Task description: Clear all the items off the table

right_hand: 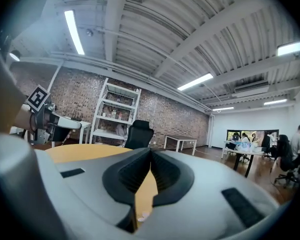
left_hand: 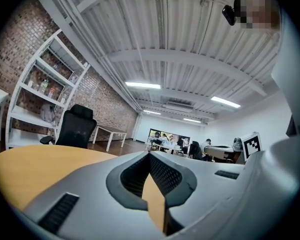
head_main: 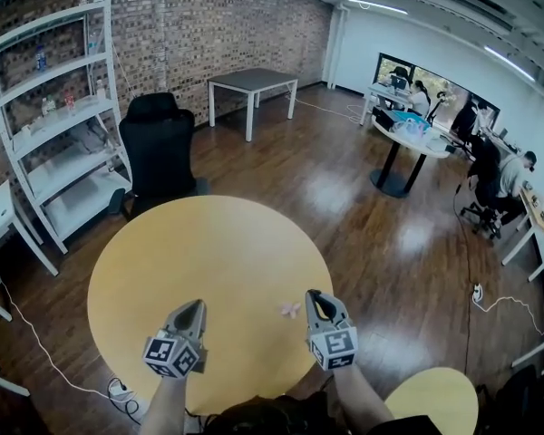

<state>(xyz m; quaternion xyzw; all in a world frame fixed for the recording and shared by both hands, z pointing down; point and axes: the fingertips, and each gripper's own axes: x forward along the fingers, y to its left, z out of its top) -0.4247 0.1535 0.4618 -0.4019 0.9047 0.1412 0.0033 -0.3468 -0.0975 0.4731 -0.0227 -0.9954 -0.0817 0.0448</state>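
Note:
A round yellow table fills the middle of the head view. One small pale pink item lies on it near the front right, just left of my right gripper. In the right gripper view that pink item peeks through the gap below the jaws. My right gripper is shut with its tips touching and nothing held. My left gripper hovers over the table's front edge; in its own view the left gripper is shut and empty too.
A black office chair stands behind the table, with a white shelf unit to its left. A grey table is farther back. People sit at desks at right. A second yellow round top shows at bottom right.

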